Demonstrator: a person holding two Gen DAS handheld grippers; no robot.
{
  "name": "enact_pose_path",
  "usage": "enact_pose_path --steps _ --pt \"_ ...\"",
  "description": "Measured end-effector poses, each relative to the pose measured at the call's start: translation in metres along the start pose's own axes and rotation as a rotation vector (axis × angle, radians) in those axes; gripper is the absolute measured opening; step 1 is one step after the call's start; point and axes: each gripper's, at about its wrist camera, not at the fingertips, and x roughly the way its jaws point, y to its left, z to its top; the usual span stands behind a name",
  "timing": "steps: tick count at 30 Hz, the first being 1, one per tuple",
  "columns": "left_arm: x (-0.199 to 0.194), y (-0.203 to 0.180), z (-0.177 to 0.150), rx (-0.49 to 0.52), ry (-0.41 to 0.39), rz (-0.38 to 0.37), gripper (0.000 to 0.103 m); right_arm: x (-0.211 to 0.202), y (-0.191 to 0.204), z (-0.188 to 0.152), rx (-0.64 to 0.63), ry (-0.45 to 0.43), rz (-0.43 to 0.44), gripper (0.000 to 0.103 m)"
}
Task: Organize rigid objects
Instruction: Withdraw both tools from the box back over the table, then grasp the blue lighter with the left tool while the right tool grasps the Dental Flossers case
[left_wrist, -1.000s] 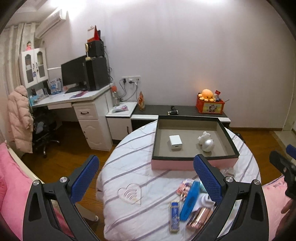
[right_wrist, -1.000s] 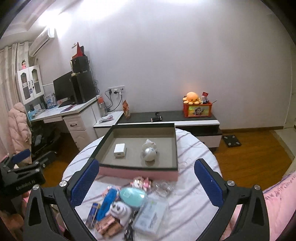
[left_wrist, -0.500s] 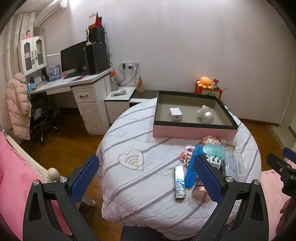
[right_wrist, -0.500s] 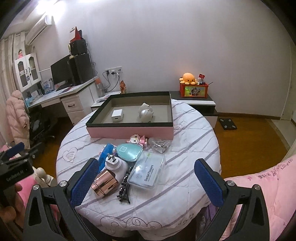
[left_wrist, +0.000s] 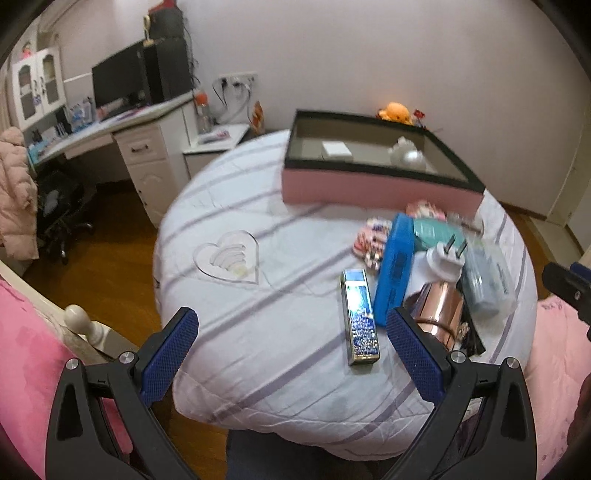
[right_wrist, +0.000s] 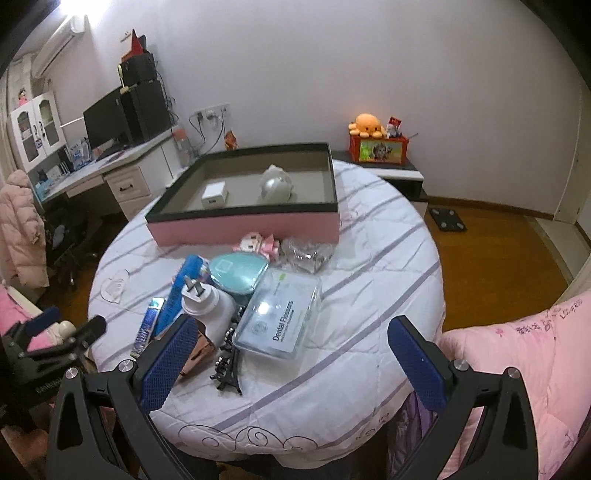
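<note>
The loose pile of small rigid items, among them the white plug adapter (right_wrist: 207, 302), the dental flosser case (right_wrist: 279, 312) and the blue bar (left_wrist: 395, 273), lies just ahead of both tongs, with the pink tray (right_wrist: 243, 221) beyond it. Left gripper (left_wrist: 291, 350) and right gripper (right_wrist: 291, 356) both stand wide apart, empty. A good pick probably takes the topmost, freest piece first, squarely across its narrow sides. The pile sits close to the table's near edge (right_wrist: 295, 435); open cloth lies right of it.
</note>
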Motion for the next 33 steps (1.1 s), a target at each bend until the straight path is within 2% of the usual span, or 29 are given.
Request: enact_pose_path --steps 6,12,15,20,22,25,26,28,29,30,33 --pt "0.025 -0.005 0.000 0.008 0.048 -0.037 0.103 0.019 -0.001 0.000 0.010 0.039 0.003 0.103" --pt "0.055 -0.007 -0.002 0.024 0.107 -0.036 0.100 0.036 -0.001 0.000 0.013 0.074 -0.001 0.103" --pt "0.060 0.001 -0.002 -0.003 0.102 -0.045 0.098 0.044 -0.003 0.000 0.015 0.087 0.000 0.103" --pt "0.068 -0.001 0.000 0.038 0.098 -0.022 0.084 0.057 -0.001 0.000 0.017 0.105 -0.005 0.097" --pt "0.067 -0.002 0.002 0.046 0.094 -0.032 0.071 0.063 -0.001 0.001 0.020 0.114 -0.011 0.094" --pt "0.068 -0.002 0.006 0.047 0.093 -0.051 0.057 0.072 -0.002 0.002 0.036 0.130 -0.006 0.082" --pt "0.068 -0.002 0.007 0.046 0.093 -0.056 0.053 0.076 -0.001 0.002 0.037 0.134 0.001 0.082" --pt "0.068 -0.002 0.008 0.047 0.092 -0.066 0.037 0.081 0.001 0.004 0.032 0.140 0.005 0.082" --pt "0.068 -0.001 0.009 0.043 0.093 -0.075 0.033 0.082 0.002 0.005 0.034 0.144 0.007 0.082" --pt "0.069 0.000 0.010 0.041 0.094 -0.078 0.030 0.083 0.003 0.005 0.033 0.149 0.008 0.082" --pt "0.070 0.001 0.011 0.039 0.090 -0.083 0.030 0.089 0.008 0.004 0.023 0.169 0.010 0.082"
